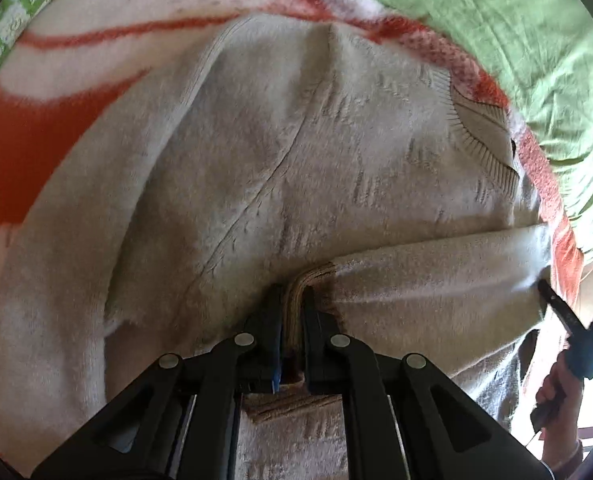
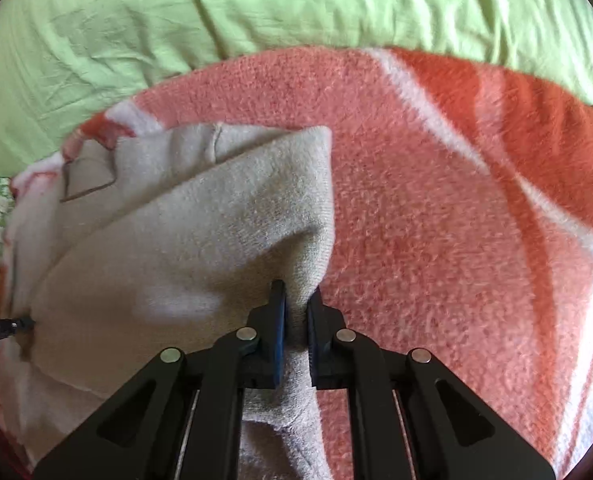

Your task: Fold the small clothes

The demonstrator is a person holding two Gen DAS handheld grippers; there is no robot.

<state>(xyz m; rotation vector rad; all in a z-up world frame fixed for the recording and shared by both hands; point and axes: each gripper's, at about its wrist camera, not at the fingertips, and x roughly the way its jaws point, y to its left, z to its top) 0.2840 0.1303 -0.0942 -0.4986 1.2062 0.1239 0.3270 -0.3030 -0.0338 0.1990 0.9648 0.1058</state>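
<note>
No brand, label or writing can be read on anything in either view. A beige knit sweater (image 1: 296,152) lies spread on an orange-and-white fleece blanket (image 2: 436,208), which itself lies over a light green sheet (image 2: 176,40). At the left margin of both views a strip of green-and-white patterned fabric (image 1: 0,36) shows, its print too small and blurred to make out.

The left gripper (image 1: 293,300) is clamped on the ribbed cuff of a sleeve folded across the lower body of the sweater; the cuff bends between the two fingers. The right gripper (image 2: 296,300) is pinched on a fold of the sweater's edge, with cloth bunched between its blue pads (image 2: 278,320).

The V-shaped neckline sits toward the sheet side. The sweater's lower part is hidden beneath both gripper frames. In the left wrist view the right gripper appears small at the right rim, seemingly at the sleeve's far end, though blur obscures the contact.
</note>
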